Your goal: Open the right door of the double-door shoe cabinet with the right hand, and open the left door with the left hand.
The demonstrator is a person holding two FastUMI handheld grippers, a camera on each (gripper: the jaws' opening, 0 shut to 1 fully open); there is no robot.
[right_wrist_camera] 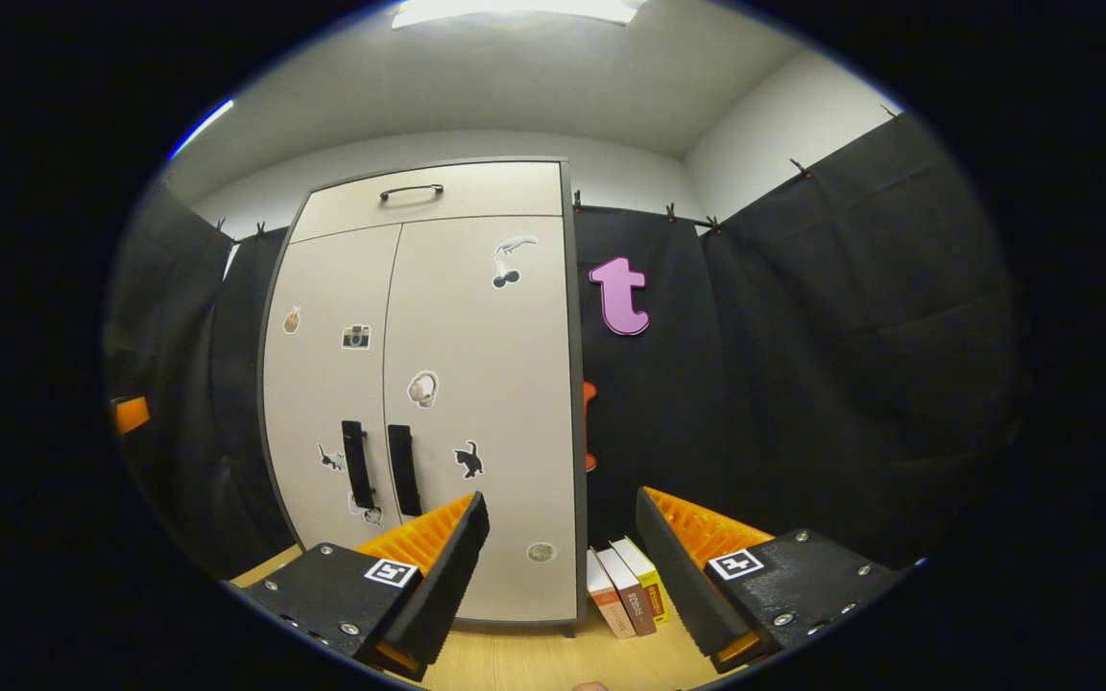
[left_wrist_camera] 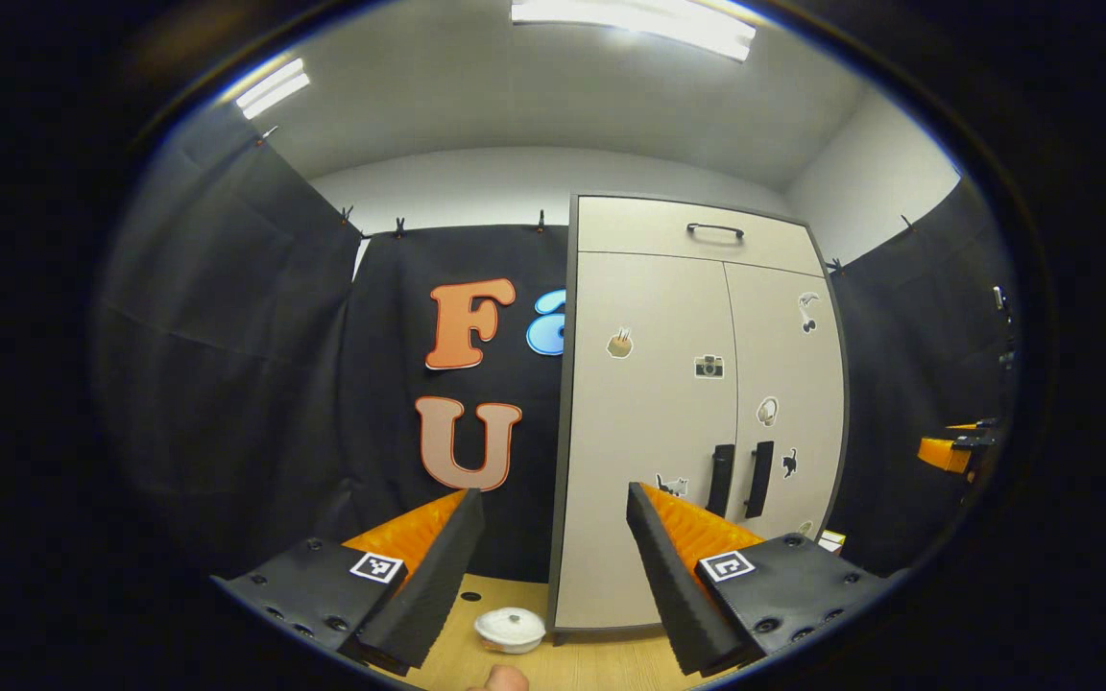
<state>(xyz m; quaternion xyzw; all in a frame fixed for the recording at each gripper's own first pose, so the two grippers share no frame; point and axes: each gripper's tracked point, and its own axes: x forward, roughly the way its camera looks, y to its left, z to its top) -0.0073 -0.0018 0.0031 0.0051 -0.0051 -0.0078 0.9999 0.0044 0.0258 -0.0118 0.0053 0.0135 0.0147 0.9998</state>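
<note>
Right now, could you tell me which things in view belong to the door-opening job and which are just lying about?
For the job:
tall beige double-door shoe cabinet
black vertical right door handle
black vertical left door handle
left gripper, open
right gripper, open

Lying about:
small white lidded bowl
three upright books
stickers on the doors

Right gripper (right_wrist_camera: 558, 557): jaws spread wide, holding nothing, well short of the cabinet (right_wrist_camera: 438, 384). Both doors closed; left handle (right_wrist_camera: 355, 464) and right handle (right_wrist_camera: 404, 470) side by side at the seam. Drawer (right_wrist_camera: 438, 203) on top, closed. Three books (right_wrist_camera: 625, 600) upright just right of the cabinet, on the desk (right_wrist_camera: 534, 662).
</note>
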